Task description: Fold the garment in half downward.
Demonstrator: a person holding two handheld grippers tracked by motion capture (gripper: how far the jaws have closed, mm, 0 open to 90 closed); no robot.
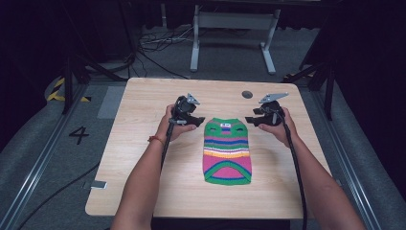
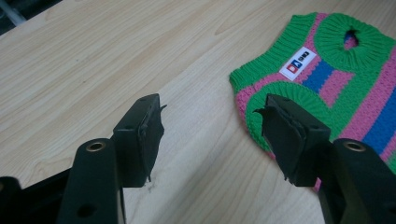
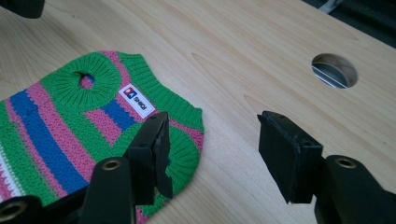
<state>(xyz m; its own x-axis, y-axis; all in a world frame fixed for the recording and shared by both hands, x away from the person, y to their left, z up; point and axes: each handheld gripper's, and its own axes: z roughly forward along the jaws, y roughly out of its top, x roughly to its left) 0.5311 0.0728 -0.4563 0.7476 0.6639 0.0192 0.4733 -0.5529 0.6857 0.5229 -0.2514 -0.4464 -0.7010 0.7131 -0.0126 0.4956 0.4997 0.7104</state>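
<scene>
Small striped knitted sweater, green-pink-blue, lay flat mid light wooden table, neck toward far edge; left gripper and right gripper flanked shoulder corners, jaws half-open, empty, likely for paired pinch

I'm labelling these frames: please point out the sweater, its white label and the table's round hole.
sweater (image 1: pixel 228 153), high view, middle stripes of its body
label (image 2: pixel 298 63), left gripper view, centre of the white patch
hole (image 3: pixel 334 70), right gripper view, inside the opening
</scene>
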